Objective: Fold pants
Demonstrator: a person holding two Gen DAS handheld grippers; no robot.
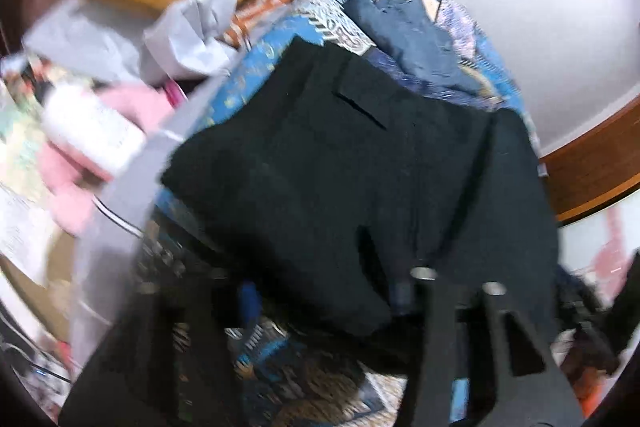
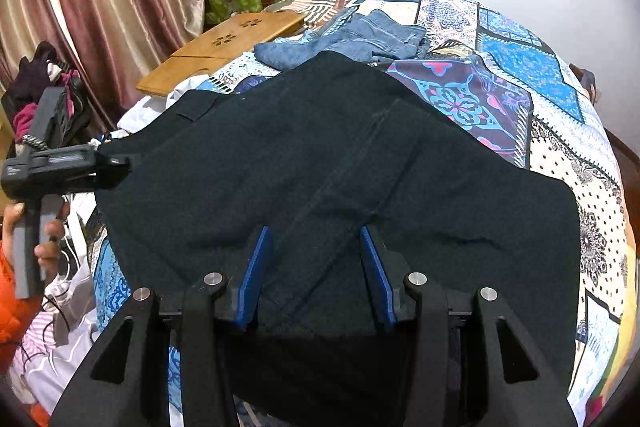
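While the black pants point(image 2: 340, 167) lie spread across the patchwork bed point(image 2: 520, 67), my right gripper point(image 2: 316, 275) hovers over their near part, jaws apart, nothing between. Left gripper point(image 2: 116, 163) is at the pants' left edge; can't tell its jaws. Jeans point(image 2: 360, 35) lie beyond, near the far edge.

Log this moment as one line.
black fabric pants: spread on patchwork quilt | right gripper: open above pants | left gripper: at pants' edge

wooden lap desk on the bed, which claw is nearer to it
Left. The left claw sits at the black pants' left edge, below the wooden lap desk; the right claw hovers open over the pants' near middle, farther off.
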